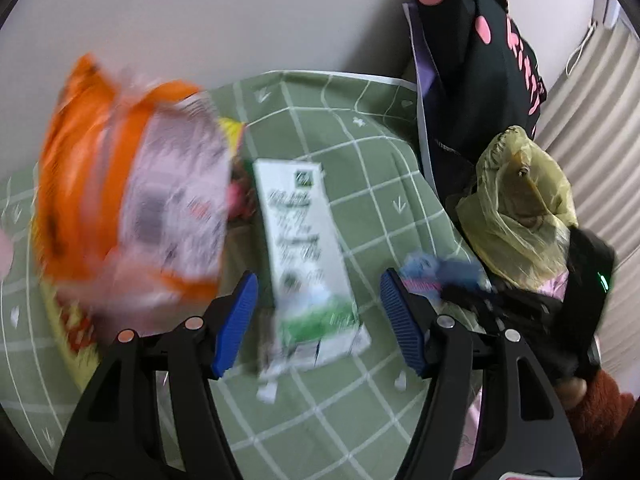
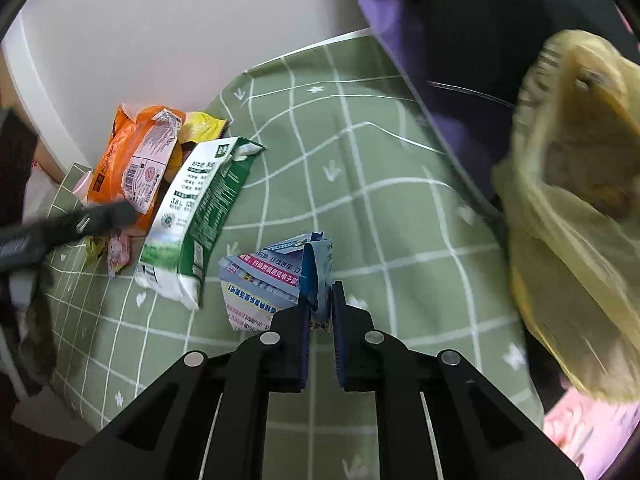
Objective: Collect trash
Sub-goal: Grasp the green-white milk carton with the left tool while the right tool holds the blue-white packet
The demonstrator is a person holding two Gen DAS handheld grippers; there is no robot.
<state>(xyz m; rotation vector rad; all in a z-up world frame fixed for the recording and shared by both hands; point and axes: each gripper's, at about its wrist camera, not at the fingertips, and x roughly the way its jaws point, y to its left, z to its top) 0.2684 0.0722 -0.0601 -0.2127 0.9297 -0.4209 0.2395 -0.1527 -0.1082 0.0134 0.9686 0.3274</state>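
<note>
Our right gripper [image 2: 320, 300] is pinched on the folded paper [image 2: 276, 280], gripping its raised top edge. The paper lies on the green cloth [image 2: 400, 208], just beside the milk carton [image 2: 192, 216]. We think the paper is very light and thin. It may bend or tear, so we hold the folded ridge, where it is thicker. It is blue and white with pink stripes and small print.

Our left gripper [image 1: 320, 316] is wide open and holds nothing. The milk carton [image 1: 308, 256] lies beyond its jaws. The carton is white and green, looks empty and squashed flat, so it should be light and easy to pinch across its sides. An orange wrapper [image 2: 132, 160] lies next to it. A yellow bag [image 2: 568, 208] hangs on the right, near the cloth.
</note>
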